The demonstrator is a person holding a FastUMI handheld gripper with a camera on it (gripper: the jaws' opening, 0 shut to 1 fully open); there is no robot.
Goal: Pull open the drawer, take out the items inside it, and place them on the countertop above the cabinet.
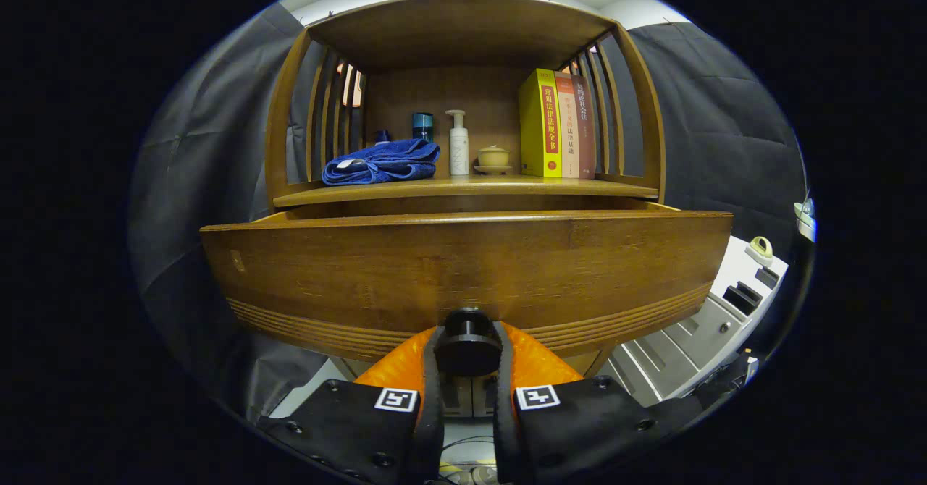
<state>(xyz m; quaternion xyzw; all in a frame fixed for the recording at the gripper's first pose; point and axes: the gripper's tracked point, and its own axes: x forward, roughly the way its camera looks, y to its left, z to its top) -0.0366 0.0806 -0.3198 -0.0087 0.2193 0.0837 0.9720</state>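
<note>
Jaws clamp the drawer knob (pixel 468 344) at lower centre of the frame, gripper (pixel 468 398) closed. Drawer (pixel 463 268) partly open. Off-axis pulling could slip the knob free.

tool (pixel 468 351) | level, facing forward | both fingers (pixel 431 369) pressed on drawer knob (pixel 468 340)

The gripper (pixel 468 351) is closed on the dark drawer knob (pixel 468 342); the wooden drawer (pixel 463 268) is seemingly pulled out beneath the countertop (pixel 463 189), where a blue towel (pixel 382 163) is laid.
</note>
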